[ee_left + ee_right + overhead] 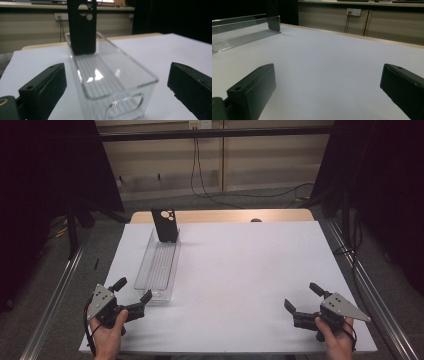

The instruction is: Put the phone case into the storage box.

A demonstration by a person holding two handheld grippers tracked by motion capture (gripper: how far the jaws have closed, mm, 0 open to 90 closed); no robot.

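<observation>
Left claw (134, 296) wide, near end of long clear plastic tray (117, 82) between its jaws, untouched. Black phone case (165, 225) upright at tray's far end. Right claw (303, 298) wide, holding nothing, white table (240, 270).

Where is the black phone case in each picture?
High view: the black phone case stands at the far end of the clear tray, upper left of the table.
Left gripper view: top centre, upright in the tray.
Right gripper view: top left corner, partly cut off.
Shared landmark: the clear tray.
</observation>
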